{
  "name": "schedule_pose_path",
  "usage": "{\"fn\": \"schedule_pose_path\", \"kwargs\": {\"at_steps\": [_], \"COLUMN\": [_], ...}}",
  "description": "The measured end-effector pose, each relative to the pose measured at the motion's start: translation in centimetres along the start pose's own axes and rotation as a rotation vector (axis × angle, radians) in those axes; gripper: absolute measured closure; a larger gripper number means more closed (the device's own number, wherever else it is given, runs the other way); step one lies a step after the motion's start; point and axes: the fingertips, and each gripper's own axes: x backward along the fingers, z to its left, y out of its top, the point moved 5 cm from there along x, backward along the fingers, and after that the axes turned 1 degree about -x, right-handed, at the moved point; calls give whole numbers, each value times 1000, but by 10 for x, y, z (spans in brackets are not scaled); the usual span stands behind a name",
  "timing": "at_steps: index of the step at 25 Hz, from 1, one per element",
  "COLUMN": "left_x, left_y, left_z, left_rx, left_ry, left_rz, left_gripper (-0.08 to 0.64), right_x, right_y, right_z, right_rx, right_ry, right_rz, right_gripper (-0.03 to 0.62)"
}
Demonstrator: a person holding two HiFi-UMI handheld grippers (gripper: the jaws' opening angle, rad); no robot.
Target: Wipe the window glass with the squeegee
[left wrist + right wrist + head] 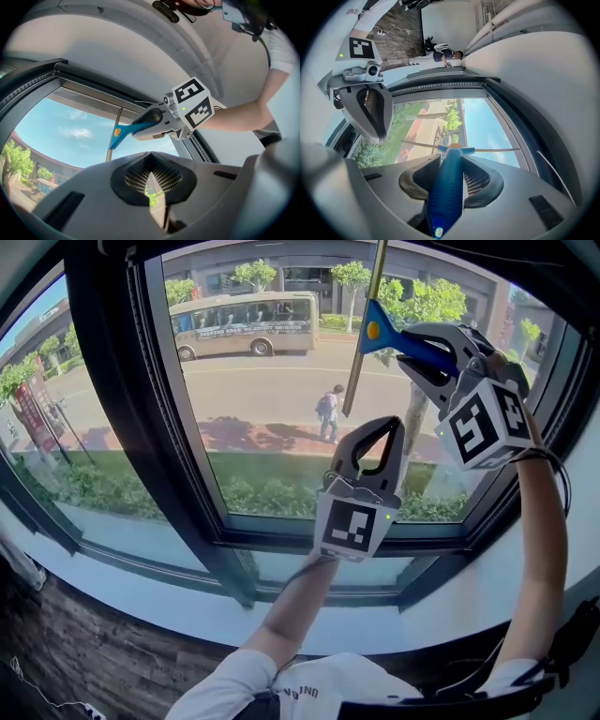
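Two hand-held grippers are up at the glass [272, 399], but only one carries the tool. The right hand-held gripper [424, 351] is clamped on the blue handle of the squeegee [375, 329], and its own view shows the handle wedged between both jaws and running straight out to the blade.

In the head view the blade's long axis is nearly upright, from 12 o'clock down to about 6 with a slight lean. It lies at roughly 10 o'clock from the right jaws, with the handle trailing back toward 4 o'clock into the grip. Whether the blade's edge is pressed to the pane cannot be told, though it looks close against it.

The left hand-held gripper [392, 427] has its jaws pressed together on nothing. It sits at about 7 o'clock from the right one, its tips just beside the blade's lower end without touching it.

With the blade upright, the likely stroke is sideways, toward the dark frame [122, 409] at 9 o'clock. That move depends on the right wrist keeping the blade flat to the pane along its whole length. The left one is near enough to get in the way.
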Motion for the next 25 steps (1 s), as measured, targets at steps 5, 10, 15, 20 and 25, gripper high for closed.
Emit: {"fn": "schedule_pose_path", "kwargs": {"at_steps": [5,10,15,20,25], "left_x": [-1,-6,-13,-21,-30], "left_y": [-5,-13,-10,-12,-13], "left_z": [-5,10,6,0,-12], "left_rx": [-18,3,5,32,49], "left_ry": [-14,-3,-12,-14,-35], "left_rz": [12,24,1,-5,-18], "left_gripper": [560,561,561,561,561], "right_x": [16,16,28,44,57], "right_y": [-15,-25,-40,-57,-75], "right_z": [3,4,7,6,7], "right_rx": [-4,-18,-26,-24,-30], "right_ry": [7,5,2,-1,-2], "right_rz": [31,56,90,140,181], "right_gripper": [448,448,448,448,448]}}
